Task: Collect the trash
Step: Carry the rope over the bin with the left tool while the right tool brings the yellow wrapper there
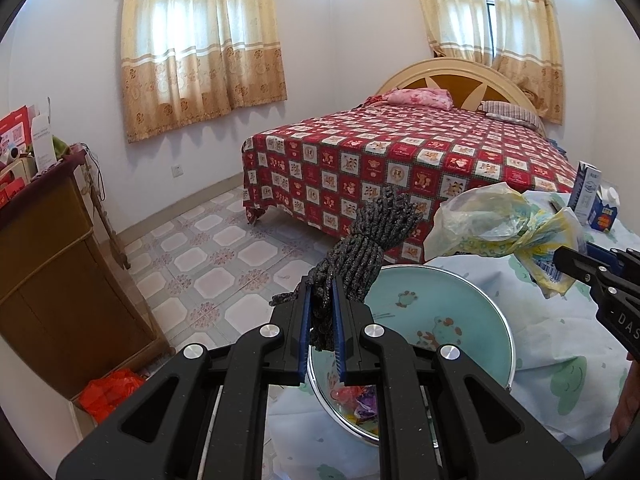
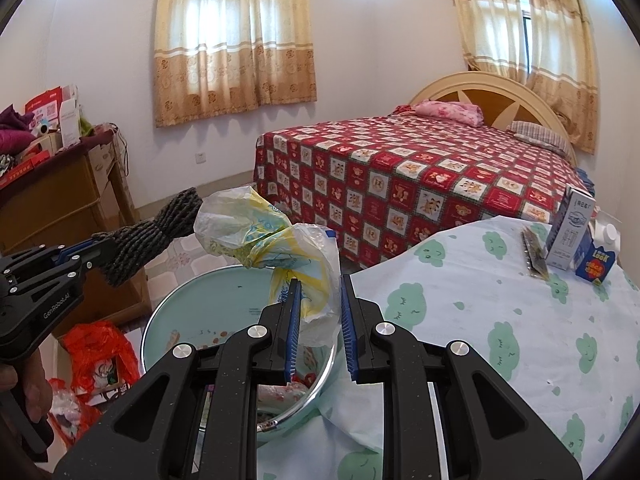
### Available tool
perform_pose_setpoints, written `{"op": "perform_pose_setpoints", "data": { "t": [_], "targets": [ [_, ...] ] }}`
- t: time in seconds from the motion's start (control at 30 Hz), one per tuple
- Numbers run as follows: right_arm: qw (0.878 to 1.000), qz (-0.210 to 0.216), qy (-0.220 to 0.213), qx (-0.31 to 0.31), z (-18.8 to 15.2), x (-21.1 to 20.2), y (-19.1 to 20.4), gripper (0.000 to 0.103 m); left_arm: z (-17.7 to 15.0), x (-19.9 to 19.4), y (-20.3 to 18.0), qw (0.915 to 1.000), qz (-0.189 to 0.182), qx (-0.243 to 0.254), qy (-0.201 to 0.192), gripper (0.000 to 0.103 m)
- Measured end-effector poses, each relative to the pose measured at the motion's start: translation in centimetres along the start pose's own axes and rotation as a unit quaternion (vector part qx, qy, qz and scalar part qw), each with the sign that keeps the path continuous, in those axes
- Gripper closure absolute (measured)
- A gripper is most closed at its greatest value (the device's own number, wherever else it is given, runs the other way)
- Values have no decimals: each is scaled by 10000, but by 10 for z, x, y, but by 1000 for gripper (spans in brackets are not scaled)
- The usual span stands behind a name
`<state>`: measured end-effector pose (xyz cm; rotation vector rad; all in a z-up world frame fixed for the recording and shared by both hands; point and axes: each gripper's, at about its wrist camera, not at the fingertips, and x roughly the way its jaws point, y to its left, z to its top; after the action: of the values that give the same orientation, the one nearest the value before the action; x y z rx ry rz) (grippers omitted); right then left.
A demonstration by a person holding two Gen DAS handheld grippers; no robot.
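Observation:
My left gripper (image 1: 322, 292) is shut on a grey knitted cloth bundle (image 1: 360, 244) and holds it over a pale blue basin (image 1: 460, 320) with wrappers in its bottom. The bundle also shows in the right wrist view (image 2: 156, 232), with the left gripper (image 2: 86, 254). My right gripper (image 2: 320, 284) is shut on a crumpled yellow and white plastic bag (image 2: 256, 232) and holds it above the basin (image 2: 192, 312). In the left wrist view the bag (image 1: 500, 224) hangs from the right gripper (image 1: 560, 260) at the right.
The basin rests at the edge of a table with a cloud-print cloth (image 2: 500, 320). Milk cartons (image 2: 572, 236) and a dark strip (image 2: 534, 254) stand at its far side. A red checked bed (image 2: 420, 172) is behind. A wooden cabinet (image 1: 52, 248) and red bags (image 2: 96, 352) are at the left.

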<state>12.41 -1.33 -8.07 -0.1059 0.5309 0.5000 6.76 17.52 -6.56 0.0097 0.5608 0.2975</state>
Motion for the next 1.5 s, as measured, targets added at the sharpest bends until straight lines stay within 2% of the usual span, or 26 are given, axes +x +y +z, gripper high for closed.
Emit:
{"op": "perform_pose_setpoints", "data": {
  "t": [0.63, 1.5],
  "targets": [
    [9998, 58, 110, -139, 0, 16, 17, 83, 1, 9, 7, 9999, 85, -121, 73, 93],
    [9998, 36, 88, -157, 1, 19, 19, 83, 3, 12, 5, 9999, 56, -80, 20, 93]
  ]
}}
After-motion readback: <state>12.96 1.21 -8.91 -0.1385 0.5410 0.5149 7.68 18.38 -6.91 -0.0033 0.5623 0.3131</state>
